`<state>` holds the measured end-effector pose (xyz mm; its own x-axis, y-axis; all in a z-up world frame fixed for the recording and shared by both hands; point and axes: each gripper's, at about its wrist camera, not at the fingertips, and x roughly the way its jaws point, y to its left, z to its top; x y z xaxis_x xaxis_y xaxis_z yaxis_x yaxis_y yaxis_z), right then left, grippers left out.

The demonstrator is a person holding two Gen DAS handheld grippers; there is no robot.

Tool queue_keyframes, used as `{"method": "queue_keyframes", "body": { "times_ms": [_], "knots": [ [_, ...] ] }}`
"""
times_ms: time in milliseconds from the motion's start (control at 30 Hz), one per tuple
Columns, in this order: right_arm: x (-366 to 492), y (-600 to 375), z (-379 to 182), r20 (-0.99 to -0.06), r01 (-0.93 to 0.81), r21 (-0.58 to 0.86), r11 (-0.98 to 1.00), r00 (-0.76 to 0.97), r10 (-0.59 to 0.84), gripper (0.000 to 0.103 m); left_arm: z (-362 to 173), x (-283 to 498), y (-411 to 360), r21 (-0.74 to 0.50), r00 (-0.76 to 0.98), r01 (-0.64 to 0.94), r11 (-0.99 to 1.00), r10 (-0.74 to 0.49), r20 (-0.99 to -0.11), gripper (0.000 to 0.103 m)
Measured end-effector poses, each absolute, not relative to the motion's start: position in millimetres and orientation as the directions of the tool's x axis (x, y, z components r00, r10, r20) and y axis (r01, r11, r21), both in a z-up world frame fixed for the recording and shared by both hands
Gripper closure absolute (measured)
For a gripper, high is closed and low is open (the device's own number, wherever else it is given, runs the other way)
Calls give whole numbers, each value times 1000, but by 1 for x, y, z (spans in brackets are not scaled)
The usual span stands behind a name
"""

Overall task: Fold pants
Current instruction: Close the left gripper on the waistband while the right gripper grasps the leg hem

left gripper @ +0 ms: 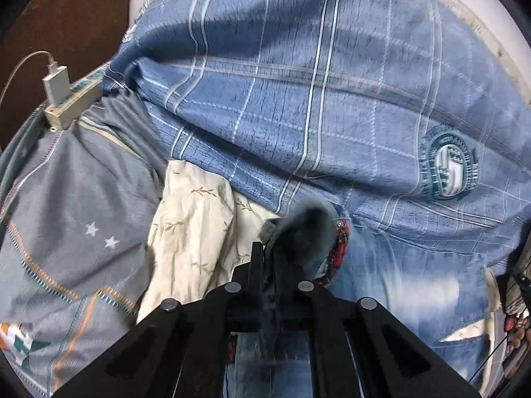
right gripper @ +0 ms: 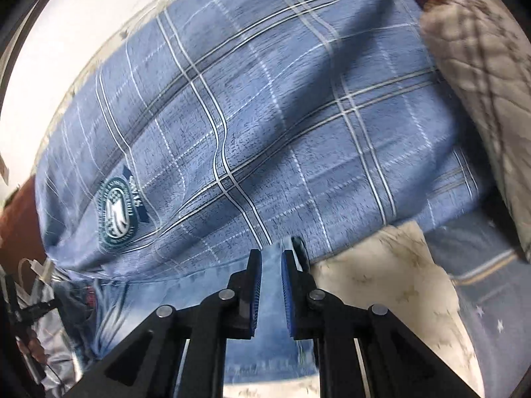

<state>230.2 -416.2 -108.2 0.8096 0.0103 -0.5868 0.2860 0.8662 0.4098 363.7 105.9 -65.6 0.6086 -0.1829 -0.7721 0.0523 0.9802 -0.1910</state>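
Observation:
The pants are light blue jeans [left gripper: 408, 285] lying on a bed, with a red checked lining at the waistband. My left gripper [left gripper: 268, 252] is shut on a bunched dark edge of the jeans, which rises just past its tips. In the right wrist view, the jeans [right gripper: 199, 301] run under and between the blue pads [right gripper: 288, 285]. My right gripper [right gripper: 271, 258] is shut on a strip of the denim. Both held edges sit lifted above the bedding.
A blue plaid quilt [left gripper: 298, 83] with a round badge [left gripper: 451, 169] fills the far side. A cream leaf-print cloth [left gripper: 192, 225] and a grey star-print blanket [left gripper: 76, 199] lie left. A power strip with a charger [left gripper: 66, 96] sits far left. A quilted beige cushion [right gripper: 481, 83] stands right.

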Motion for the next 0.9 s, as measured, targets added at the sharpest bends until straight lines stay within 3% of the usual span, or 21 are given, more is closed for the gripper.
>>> {"method": "queue_keyframes", "body": {
  "times_ms": [167, 200, 267, 300, 333, 400, 567, 767, 867, 900],
  "knots": [
    [207, -439, -107, -588, 266, 539, 799, 799, 130, 88, -55, 343, 90, -167, 625, 92, 982, -188, -758, 98],
    [209, -441, -109, -588, 270, 539, 798, 799, 126, 83, -56, 345, 92, -158, 622, 81, 984, -174, -764, 95],
    [210, -443, -111, -603, 288, 512, 809, 791, 100, 61, -60, 352, 97, -159, 611, 32, 987, -146, -778, 90],
    [217, -442, -114, -609, 292, 494, 819, 789, 86, 30, -64, 360, 102, -160, 606, 8, 987, -133, -785, 78],
    [215, -444, -115, -599, 288, 487, 825, 798, 75, 23, -67, 363, 105, -160, 605, -2, 987, -126, -786, 62],
    [225, -445, -120, -587, 278, 470, 838, 807, 61, 23, -72, 370, 109, -141, 610, -27, 990, -96, -786, 46],
    [273, -448, -152, -668, 314, 416, 853, 742, 53, 23, -94, 403, 112, -155, 566, -59, 986, -95, -819, 38],
    [318, -430, -183, -725, 302, 333, 893, 688, 38, 26, -134, 438, 97, -157, 467, -89, 984, -98, -879, 37],
    [335, -423, -194, -740, 295, 298, 908, 672, 25, 41, -144, 452, 84, -97, 460, -82, 992, -49, -887, 37],
    [339, -421, -197, -750, 293, 285, 913, 661, 22, 60, -147, 457, 83, -92, 459, -86, 992, -42, -887, 37]
  ]
}}
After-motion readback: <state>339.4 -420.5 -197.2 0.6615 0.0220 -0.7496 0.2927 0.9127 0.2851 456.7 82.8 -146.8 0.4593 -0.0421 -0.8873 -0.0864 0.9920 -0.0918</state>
